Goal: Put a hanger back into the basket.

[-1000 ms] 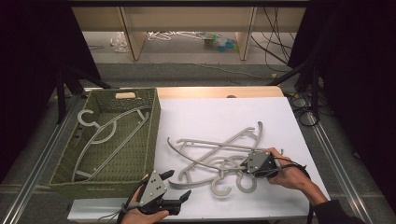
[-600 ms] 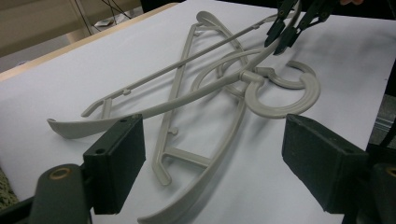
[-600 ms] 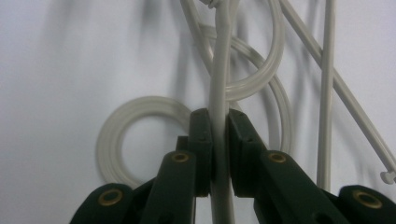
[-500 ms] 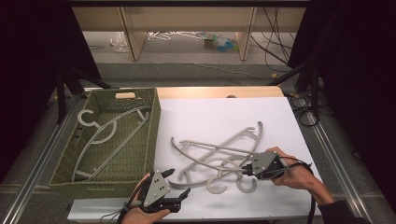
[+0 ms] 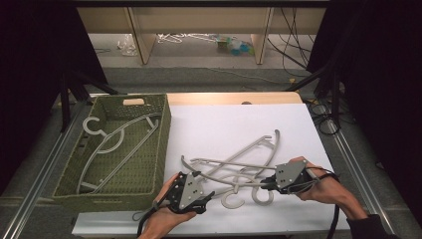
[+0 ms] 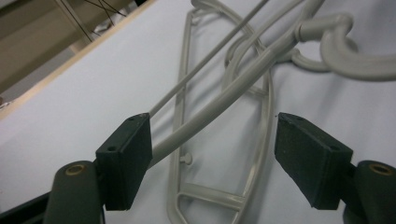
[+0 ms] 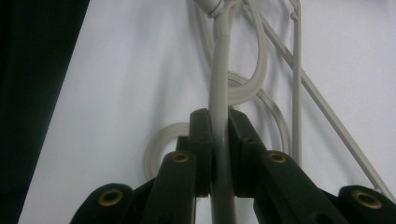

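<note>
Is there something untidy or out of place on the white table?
Yes. The grey hangers lie crossed over one another in a loose tangle on the table, their hooks overlapping near the front edge, while another hanger lies flat in the green basket. The right gripper is clamped on one hanger's arm. Nothing looks broken.

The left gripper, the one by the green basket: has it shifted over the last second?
Yes. The left gripper has slid rightward, away from the basket corner and toward the hangers, its jaws closing slightly around a hanger arm.
</note>
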Available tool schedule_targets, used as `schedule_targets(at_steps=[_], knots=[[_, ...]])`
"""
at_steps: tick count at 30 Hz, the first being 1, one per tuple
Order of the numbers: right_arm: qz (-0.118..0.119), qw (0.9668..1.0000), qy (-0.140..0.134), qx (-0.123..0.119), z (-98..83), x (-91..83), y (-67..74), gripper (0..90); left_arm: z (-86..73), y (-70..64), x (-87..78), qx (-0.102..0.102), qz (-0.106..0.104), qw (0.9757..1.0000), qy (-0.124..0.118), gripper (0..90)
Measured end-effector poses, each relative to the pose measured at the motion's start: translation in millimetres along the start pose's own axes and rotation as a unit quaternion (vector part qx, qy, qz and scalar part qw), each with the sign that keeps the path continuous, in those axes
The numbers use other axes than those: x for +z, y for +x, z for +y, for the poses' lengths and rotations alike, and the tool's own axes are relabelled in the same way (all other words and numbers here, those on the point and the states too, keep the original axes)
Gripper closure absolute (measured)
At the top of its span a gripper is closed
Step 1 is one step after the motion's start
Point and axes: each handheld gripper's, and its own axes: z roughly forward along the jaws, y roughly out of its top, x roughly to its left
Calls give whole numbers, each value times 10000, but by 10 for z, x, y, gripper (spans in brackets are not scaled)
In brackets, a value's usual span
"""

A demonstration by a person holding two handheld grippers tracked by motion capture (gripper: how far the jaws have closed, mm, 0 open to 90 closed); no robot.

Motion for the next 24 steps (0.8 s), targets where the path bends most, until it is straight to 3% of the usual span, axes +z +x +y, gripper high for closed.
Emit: schedule_targets(at_steps=[3, 6, 7, 12, 15, 19, 24], knots=[[72, 10000, 30, 11, 19, -17, 22, 815, 43, -4, 73, 179, -37, 9997, 151, 297], [86, 10000, 9, 19, 30, -37, 32, 815, 84, -19, 150, 277, -145, 9994, 116, 324], [85, 10000, 32, 32, 30, -48, 38, 815, 98, -18, 170, 408, -148, 9989, 153, 336], [151, 9999, -21, 9, 36, -51, 41, 815, 154, -36, 269, 647, -232, 9975, 174, 369], [123, 9999, -37, -19, 45, -69, 36, 815, 209, -48, 305, 897, -353, 9951, 198, 416], [151, 9999, -54, -10, 42, -69, 41, 814, 230, -51, 373, 1065, -480, 9928, 271, 466], [183, 9998, -19, -31, 47, -77, 37, 814, 247, -60, 412, 1136, -643, 9913, 180, 575]])
